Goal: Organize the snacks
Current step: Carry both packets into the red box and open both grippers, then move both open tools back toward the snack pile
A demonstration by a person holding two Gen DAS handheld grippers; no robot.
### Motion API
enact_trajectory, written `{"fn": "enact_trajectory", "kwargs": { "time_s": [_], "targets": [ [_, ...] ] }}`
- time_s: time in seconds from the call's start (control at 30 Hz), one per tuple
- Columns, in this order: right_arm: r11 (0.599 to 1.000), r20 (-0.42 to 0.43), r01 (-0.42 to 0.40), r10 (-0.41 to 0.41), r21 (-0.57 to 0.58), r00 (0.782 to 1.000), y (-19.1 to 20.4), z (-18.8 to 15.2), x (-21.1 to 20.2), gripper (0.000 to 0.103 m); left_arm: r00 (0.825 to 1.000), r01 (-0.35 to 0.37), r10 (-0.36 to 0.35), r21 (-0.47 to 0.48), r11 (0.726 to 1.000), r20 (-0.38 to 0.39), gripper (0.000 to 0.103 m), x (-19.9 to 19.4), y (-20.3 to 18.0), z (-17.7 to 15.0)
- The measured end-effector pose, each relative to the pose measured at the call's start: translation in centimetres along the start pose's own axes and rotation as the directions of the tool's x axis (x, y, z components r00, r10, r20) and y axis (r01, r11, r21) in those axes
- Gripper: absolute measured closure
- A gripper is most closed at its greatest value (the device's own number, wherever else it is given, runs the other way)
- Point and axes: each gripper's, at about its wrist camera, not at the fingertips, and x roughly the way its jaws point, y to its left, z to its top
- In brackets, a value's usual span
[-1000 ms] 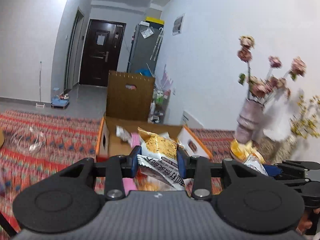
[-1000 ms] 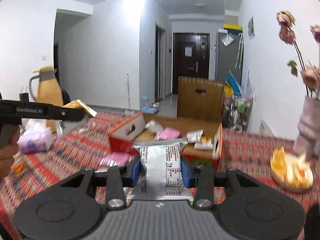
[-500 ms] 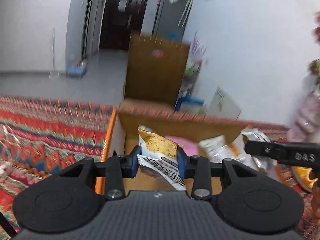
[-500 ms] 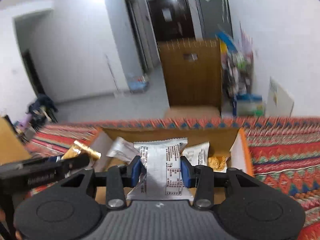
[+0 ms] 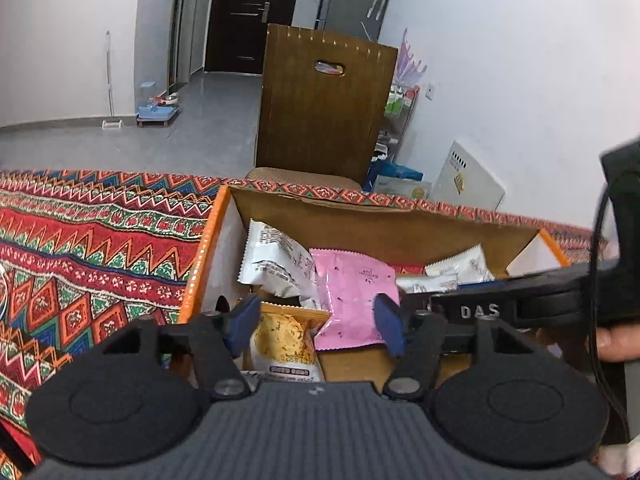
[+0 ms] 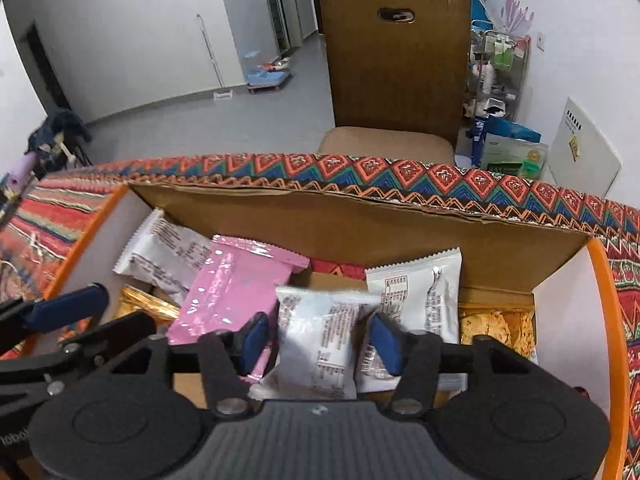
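Note:
An open cardboard box (image 5: 202, 264) with orange edges sits on the patterned cloth and holds several snack packets. My left gripper (image 5: 316, 326) hangs over its left half, jaws opening. An orange-yellow snack packet (image 5: 284, 344) lies loose between them, beside a pink packet (image 5: 352, 296) and a white one (image 5: 276, 260). My right gripper (image 6: 319, 340) is over the box (image 6: 600, 276) too, jaws opening. A white packet (image 6: 320, 336) rests between its pads without being pressed. Other white packets (image 6: 420, 300), the pink packet (image 6: 232, 292) and a yellow snack (image 6: 496, 324) lie around it.
A brown chair (image 6: 396, 60) stands just behind the table's far edge. A cluttered rack (image 6: 500, 60) and a white board (image 6: 580, 148) lean by the right wall. In the left wrist view a hand (image 5: 612, 340) holds the right gripper's black body (image 5: 500, 308).
Both grippers moved forward and down until they hang over the box. Each was shut on a packet; both jaws have since spread and the packets lie loose in the box.

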Motion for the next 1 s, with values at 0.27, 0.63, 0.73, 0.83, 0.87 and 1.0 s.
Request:
{"fn": "enact_trajectory", "kwargs": {
  "time_s": [0.27,0.63,0.73,0.83,0.87,1.0],
  "targets": [
    [0.999,0.089,0.043,-0.044,0.007,0.995,-1.8,-0.1,-7.4,0.035,0.999,-0.003,0.002,0.018,1.000,0.052,0.029,-6.1,-0.5,1.5],
    [0.994,0.233,0.096,-0.084,-0.042,0.969,-2.3,-7.4,-23.6,0.014,0.986,-0.010,-0.006,0.094,0.995,0.166,0.007,-21.1,-2.9,-2.1],
    [0.993,0.279,0.089,-0.066,-0.072,0.958,-1.9,-11.1,-27.7,0.010,0.979,0.001,-0.016,0.075,0.997,0.203,0.004,-25.7,-3.1,-4.7],
    [0.993,0.332,0.076,-0.042,-0.090,0.942,-1.8,-15.7,-31.6,0.010,0.971,-0.012,-0.004,0.067,0.998,0.238,0.002,-29.9,-3.5,-8.3],
    [0.993,0.349,0.072,-0.036,-0.092,0.937,-1.7,-17.5,-32.7,0.009,0.968,-0.014,-0.005,0.072,0.997,0.253,0.001,-31.2,-3.6,-9.6],
    [0.992,0.409,0.048,0.004,-0.117,0.912,-1.2,-24.7,-36.2,0.000,0.945,-0.038,0.007,0.088,0.995,0.327,0.000,-36.2,-4.6,-16.1]
  ]
}}
